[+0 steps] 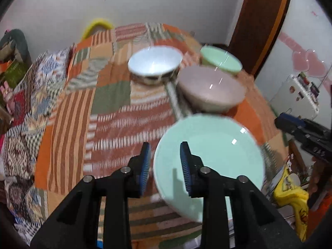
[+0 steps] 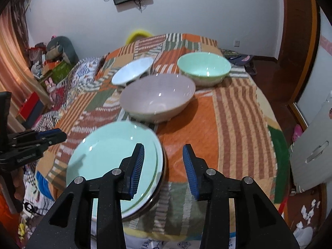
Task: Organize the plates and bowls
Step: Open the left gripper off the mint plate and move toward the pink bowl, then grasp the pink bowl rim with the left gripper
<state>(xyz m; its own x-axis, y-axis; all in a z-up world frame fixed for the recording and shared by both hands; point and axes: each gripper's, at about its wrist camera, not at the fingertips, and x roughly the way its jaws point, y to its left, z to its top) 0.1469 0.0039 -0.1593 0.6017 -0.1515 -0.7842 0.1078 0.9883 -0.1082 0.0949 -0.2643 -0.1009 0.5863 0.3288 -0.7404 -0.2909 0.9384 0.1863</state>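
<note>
Left tongs point(image 1: 165, 161) and right tongs point(image 2: 163, 162) both hang released over the mint plate stack point(image 2: 108, 155) on the patchwork bed point(image 2: 238, 124).

Neither pair holds anything; the left straddles the stack's near rim, the right has one pad above its right edge. From left to right behind it stand the white bowl point(image 2: 132, 70), the taupe bowl point(image 2: 158, 96) and the green bowl point(image 2: 204, 67). Best to lift straight clear before reaching for a bowl, so no pad catches the rim. Blur softens the left view, and the plate count under the top one is unclear.
</note>
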